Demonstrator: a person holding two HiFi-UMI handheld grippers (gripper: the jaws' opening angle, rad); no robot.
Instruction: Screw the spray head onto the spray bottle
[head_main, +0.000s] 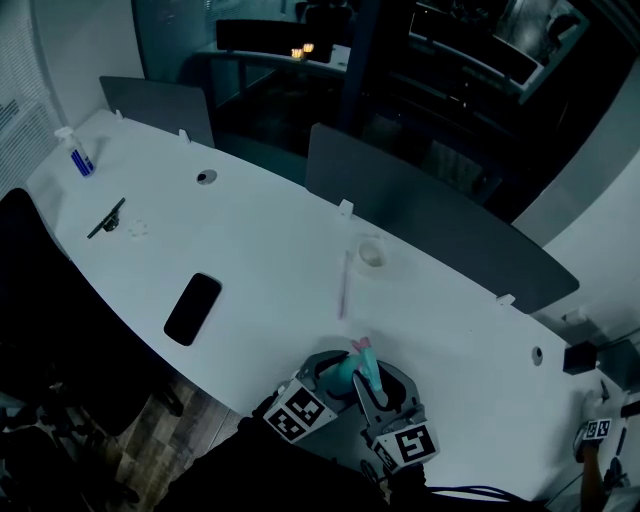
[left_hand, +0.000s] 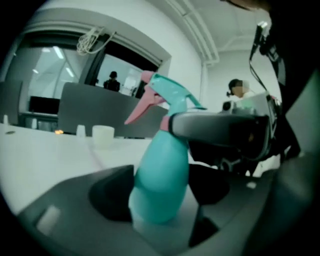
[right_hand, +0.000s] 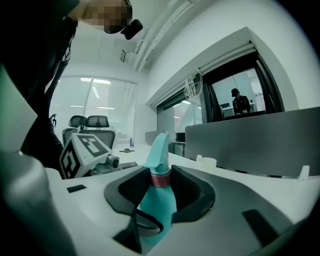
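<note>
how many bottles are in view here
2. A teal spray bottle is at the near edge of the desk; a small blue bottle stands at its far left end. Others may be hidden.

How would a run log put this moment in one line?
left tongs: gripping teal plastic spray bottle body | right tongs: clamped on its pink collar

Long white desk (head_main: 262, 238) with grey divider panels (head_main: 430, 215), dim office.
</note>
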